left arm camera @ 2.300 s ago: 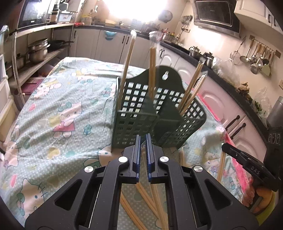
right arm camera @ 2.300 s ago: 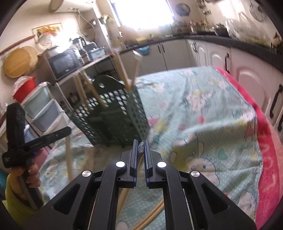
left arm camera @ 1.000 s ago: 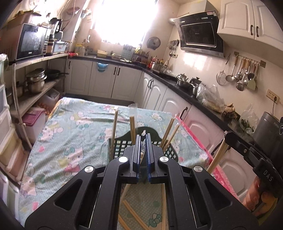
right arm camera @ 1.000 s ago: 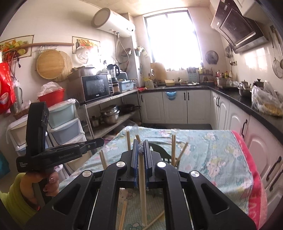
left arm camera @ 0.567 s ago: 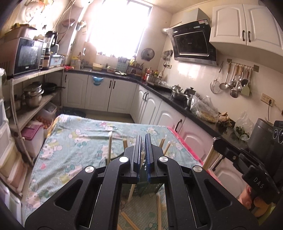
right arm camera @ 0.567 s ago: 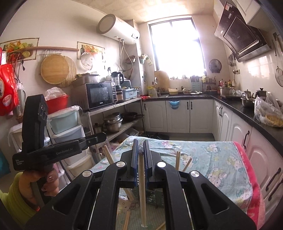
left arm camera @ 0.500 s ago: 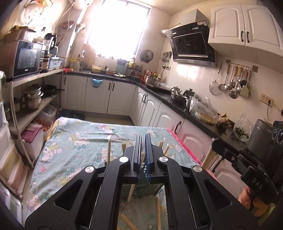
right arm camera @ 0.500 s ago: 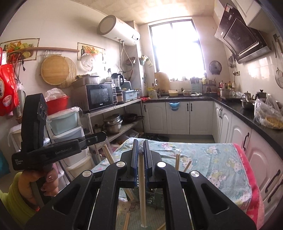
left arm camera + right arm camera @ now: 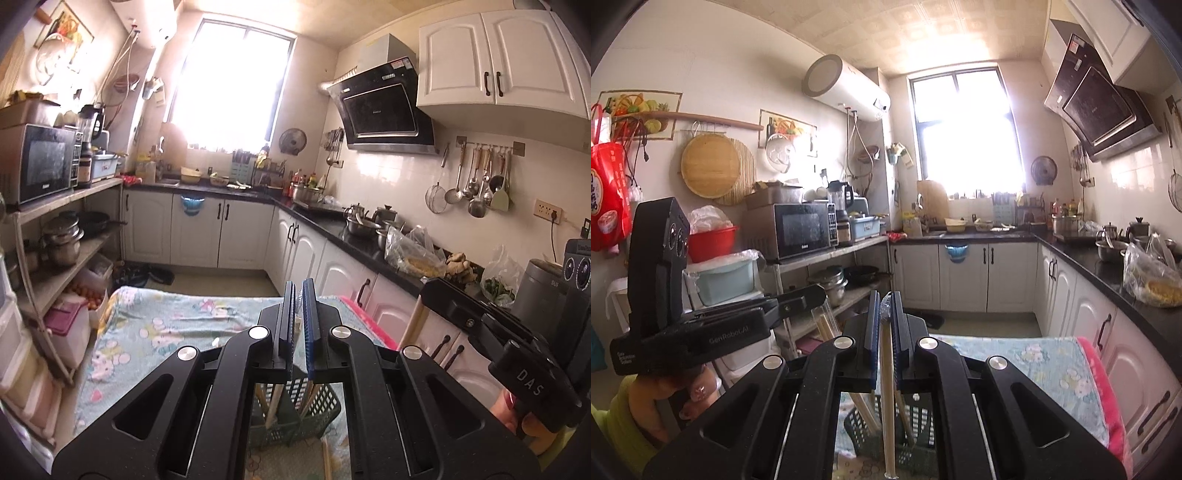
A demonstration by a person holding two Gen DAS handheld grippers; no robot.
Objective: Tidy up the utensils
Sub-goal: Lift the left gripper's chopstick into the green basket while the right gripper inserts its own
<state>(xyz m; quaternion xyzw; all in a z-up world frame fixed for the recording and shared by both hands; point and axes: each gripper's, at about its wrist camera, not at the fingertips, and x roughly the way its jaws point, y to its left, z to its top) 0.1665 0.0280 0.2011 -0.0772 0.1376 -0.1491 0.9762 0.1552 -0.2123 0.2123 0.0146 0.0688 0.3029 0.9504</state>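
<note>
My left gripper [image 9: 298,293] is shut; the right wrist view shows a plastic-wrapped pair of wooden chopsticks [image 9: 824,325] hanging from its tip [image 9: 814,295]. My right gripper [image 9: 885,300] is shut on a wrapped wooden chopstick [image 9: 887,406] that hangs straight down. In the left wrist view that gripper [image 9: 430,291] shows at the right with its chopstick [image 9: 413,325] below it. The dark green slotted basket [image 9: 325,410] stands on the table beneath both grippers, with several chopsticks [image 9: 275,400] leaning in it. It also shows low in the right wrist view [image 9: 860,424].
The table carries a pale green cartoon-print cloth [image 9: 155,328] with a pink edge [image 9: 1108,398]. A loose chopstick [image 9: 327,456] lies on it near the basket. Open shelves with pots [image 9: 62,240] stand to the left, white cabinets and a dark counter [image 9: 369,251] to the right.
Both grippers have risen with their chopsticks, still shut. The basket and table have dropped toward the bottom of both views, and more of the wall and ceiling shows.
</note>
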